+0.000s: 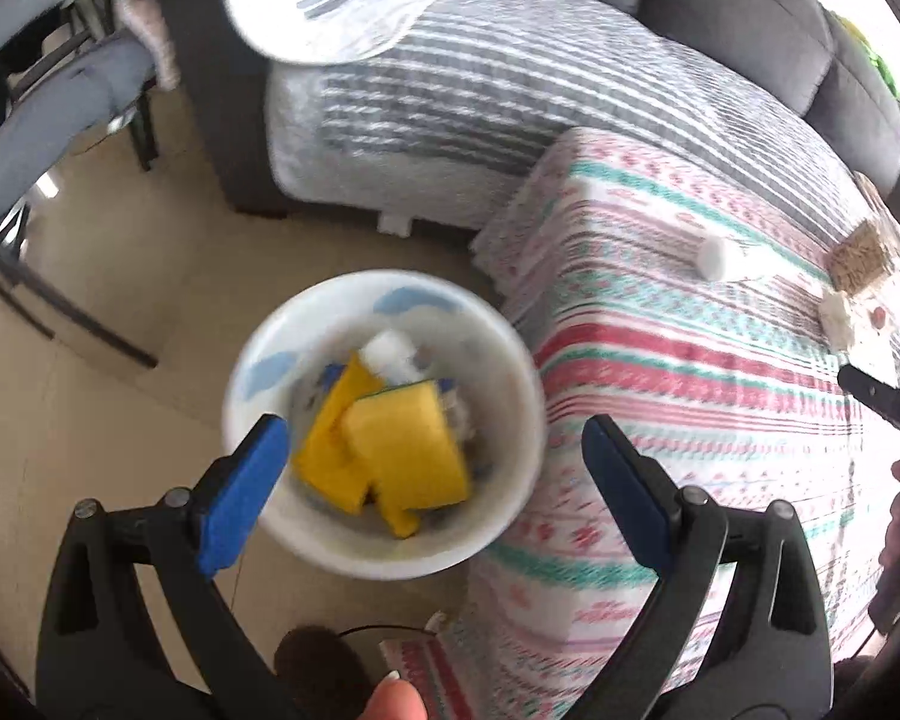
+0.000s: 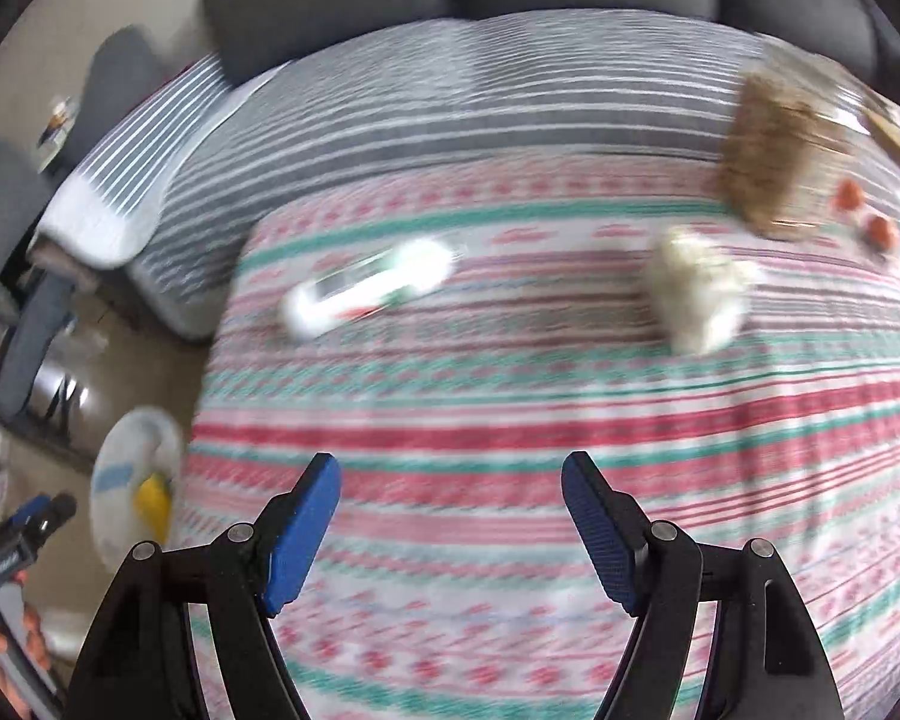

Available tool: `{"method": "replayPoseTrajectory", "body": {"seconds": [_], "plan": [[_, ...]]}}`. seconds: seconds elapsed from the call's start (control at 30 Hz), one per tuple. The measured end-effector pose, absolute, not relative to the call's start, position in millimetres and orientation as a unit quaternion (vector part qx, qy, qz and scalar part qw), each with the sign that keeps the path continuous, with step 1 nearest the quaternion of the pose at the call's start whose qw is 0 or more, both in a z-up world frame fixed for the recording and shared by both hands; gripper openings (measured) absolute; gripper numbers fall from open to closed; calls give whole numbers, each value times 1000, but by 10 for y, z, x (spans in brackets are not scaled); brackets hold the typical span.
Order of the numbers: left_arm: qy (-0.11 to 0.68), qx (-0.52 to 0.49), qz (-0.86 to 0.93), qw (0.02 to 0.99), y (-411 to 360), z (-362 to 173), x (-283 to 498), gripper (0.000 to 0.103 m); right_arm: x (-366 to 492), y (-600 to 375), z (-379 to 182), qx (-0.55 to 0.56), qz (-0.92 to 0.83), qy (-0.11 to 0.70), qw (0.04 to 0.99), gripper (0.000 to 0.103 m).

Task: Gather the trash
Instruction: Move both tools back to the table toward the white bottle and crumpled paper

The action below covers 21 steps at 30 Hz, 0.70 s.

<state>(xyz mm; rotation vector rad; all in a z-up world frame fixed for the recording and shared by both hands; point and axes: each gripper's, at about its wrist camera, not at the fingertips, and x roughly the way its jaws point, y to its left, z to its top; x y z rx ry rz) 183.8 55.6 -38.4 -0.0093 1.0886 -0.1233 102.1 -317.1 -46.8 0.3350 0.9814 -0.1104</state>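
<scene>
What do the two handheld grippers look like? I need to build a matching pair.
Both the left gripper and right gripper have black plastic arms joined by silver pivot bolts, ending in blue textured fingers. A thin black cable loops below the left one.

- Ahead of my right tool I see the tabletop (image 2: 510, 432), covered in a cloth striped red, green and white.
- A white tube-like bottle (image 2: 369, 288) lies on its side on it, ahead and left of the right tool.
- A crumpled whitish wad (image 2: 699, 294) sits ahead and to the right.
- Beyond that wad, a brown-filled clear packet (image 2: 768, 156); too blurred to tell more.
- Under my left tool, on the beige floor (image 1: 102, 420), stands a white bin (image 1: 498, 354), just beside the tabletop's draped edge, with yellow sponges (image 1: 396, 462) inside.
</scene>
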Motion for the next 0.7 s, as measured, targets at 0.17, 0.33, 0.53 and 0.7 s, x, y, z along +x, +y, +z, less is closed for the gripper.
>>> {"method": "replayPoseTrajectory", "body": {"seconds": [0.17, 0.33, 0.53, 0.7], "plan": [[511, -2, -86, 855, 159, -453, 1982, 99, 1018, -3725, -531, 176, -110, 446, 871, 78], [500, 17, -100, 860, -281, -553, 2167, 98, 1058, -4136, -658, 188, -131, 427, 875, 78], [474, 71, -153, 864, -928, -468, 2456, 99, 1107, -4413, -758, 226, -132, 409, 874, 78], [445, 138, -221, 857, -1502, -474, 2628, 99, 1188, -4452, -828, 229, -120, 404, 878, 77]]}}
